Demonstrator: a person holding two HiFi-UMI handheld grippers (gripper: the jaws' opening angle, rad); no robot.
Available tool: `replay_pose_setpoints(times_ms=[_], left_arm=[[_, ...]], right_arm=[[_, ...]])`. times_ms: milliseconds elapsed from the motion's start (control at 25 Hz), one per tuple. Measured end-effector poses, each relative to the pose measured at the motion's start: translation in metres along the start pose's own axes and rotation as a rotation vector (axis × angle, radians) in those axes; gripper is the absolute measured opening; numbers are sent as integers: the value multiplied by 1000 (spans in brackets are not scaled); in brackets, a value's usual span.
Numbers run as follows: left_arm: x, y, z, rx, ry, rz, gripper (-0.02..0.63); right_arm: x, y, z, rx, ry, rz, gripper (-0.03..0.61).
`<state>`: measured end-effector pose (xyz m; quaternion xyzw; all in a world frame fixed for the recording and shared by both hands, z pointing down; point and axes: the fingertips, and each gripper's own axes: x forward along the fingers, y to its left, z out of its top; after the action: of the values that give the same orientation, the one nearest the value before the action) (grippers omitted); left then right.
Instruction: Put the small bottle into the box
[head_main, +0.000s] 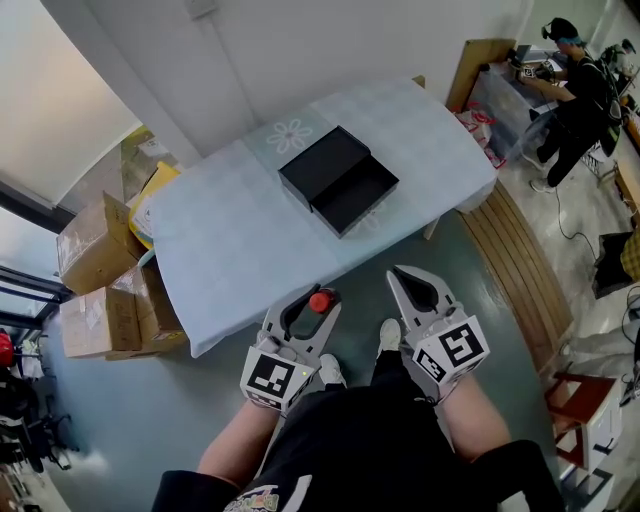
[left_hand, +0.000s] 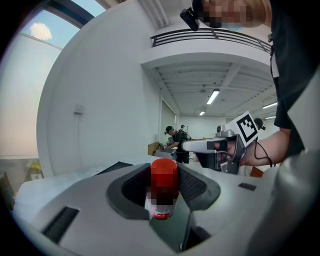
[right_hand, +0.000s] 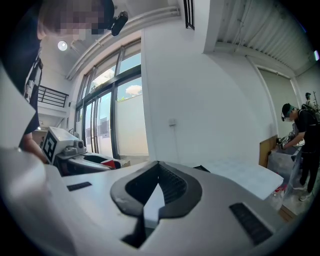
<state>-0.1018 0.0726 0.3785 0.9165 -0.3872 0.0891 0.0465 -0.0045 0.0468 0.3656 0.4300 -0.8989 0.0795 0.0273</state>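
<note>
Holding my 2 grippers low and nearly level before my body, short of the bench's (head_main: 230, 250) near edge, I pinch the small bottle (left_hand: 163, 186) upright in my left gripper (head_main: 312, 296). My right gripper (head_main: 397, 273) is pressed together, tip to tip. On the bench sits the black box (head_main: 322, 164), its open tray (head_main: 356, 195) touching its lid. Only the head view looks into that tray; the left gripper view shows the bottle's red cap against the pads.

An open black rectangular box (head_main: 338, 180) lies midway on the pale cloth-covered table (head_main: 230, 260); brown cardboard cartons (head_main: 95, 245) stand on the floor at its left.
</note>
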Motion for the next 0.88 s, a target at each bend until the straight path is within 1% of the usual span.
replay_pose_setpoints(times_ms=[120, 320, 480, 600, 880], left_arm=[[14, 2, 0, -5, 2, 15, 158], [37, 6, 3, -5, 28, 56, 158], [59, 5, 3, 2, 14, 72, 158], [74, 6, 3, -1, 29, 92, 158], [113, 8, 3, 3, 35, 143, 158]], right_arm=[[6, -16, 2, 0, 4, 16, 9], [15, -43, 5, 0, 7, 50, 9], [20, -64, 5, 3, 9, 77, 9], [24, -80, 6, 7, 11, 93, 9], [34, -119, 2, 19, 21, 140, 9]])
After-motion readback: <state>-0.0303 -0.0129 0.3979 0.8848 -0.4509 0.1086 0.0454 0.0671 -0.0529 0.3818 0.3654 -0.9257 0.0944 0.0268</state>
